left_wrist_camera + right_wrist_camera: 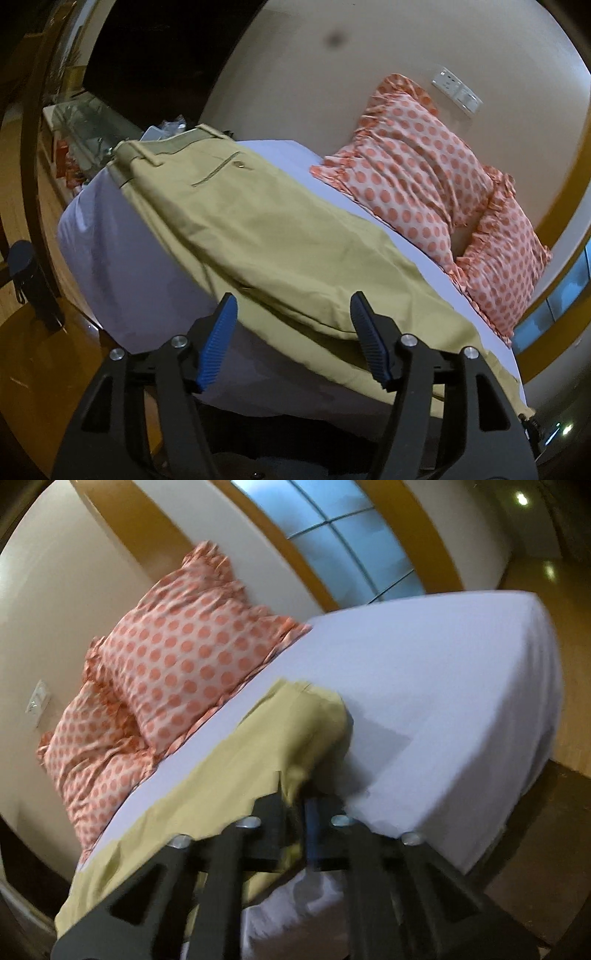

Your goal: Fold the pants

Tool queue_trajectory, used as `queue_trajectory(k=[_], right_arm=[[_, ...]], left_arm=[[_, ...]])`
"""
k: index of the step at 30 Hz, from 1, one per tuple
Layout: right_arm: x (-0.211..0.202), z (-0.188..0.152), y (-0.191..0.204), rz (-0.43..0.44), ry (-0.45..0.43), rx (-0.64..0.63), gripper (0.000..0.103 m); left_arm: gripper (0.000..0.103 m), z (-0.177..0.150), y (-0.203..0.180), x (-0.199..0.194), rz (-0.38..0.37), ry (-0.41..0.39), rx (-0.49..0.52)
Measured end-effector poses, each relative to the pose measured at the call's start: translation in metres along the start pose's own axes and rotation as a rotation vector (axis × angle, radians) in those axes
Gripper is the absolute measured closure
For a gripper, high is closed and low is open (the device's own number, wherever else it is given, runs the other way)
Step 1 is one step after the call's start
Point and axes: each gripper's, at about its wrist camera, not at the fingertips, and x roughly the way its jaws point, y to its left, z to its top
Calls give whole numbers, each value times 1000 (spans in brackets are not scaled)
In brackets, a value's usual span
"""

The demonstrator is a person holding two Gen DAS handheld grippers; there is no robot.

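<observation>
Right tool (297, 805) pinches khaki pants (303, 720) on bed (443, 672).

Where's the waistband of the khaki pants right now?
In the left wrist view, the waistband lies upper left, at the white bed's far edge, left of the polka-dot pillows.

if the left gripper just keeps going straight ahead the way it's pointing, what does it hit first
Most likely the pants. The left gripper is open, and khaki fabric lying on the bed fills the gap between its fingers. Depth is hard to judge, but nothing else shows in that line.
</observation>
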Motion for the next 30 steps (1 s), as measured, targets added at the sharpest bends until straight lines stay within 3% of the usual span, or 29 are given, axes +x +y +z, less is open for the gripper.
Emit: queue_trajectory(k=[1, 3, 7, 11, 13, 14, 17, 19, 20, 21, 24, 30], right_arm=[[-1, 1, 6, -10, -16, -18, 97], [-2, 6, 31, 71, -21, -59, 98], [-6, 2, 131, 317, 21, -205, 98], [-10, -55, 257, 629, 224, -400, 98], [-10, -94, 302, 719, 361, -502, 98], [-7, -127, 329, 743, 474, -592, 97], [-8, -190, 360, 718, 667, -760, 87], [-15, -200, 357, 721, 680, -772, 67], [-21, -196, 351, 725, 658, -746, 39], [-25, -189, 346, 723, 628, -716, 17], [-38, -164, 331, 721, 542, -654, 15], [-30, -138, 323, 679, 524, -592, 14]], left_arm=[[38, 0, 5, 0, -1, 0, -8], [36, 0, 15, -1, 5, 0, -30], [31, -1, 30, -4, -22, 5, -67], [20, -6, 33, -4, -54, 22, -56], [17, -7, 35, -3, -77, 33, -58], [15, -6, 38, -2, -99, 41, -69], [13, -2, 48, 7, -156, 78, -113], [13, 1, 54, 16, -173, 112, -137], [13, 2, 56, 22, -176, 129, -142], [13, 3, 57, 26, -175, 138, -145], [13, 8, 59, 40, -201, 158, -169], [14, 23, 51, 51, -192, 141, -180]])
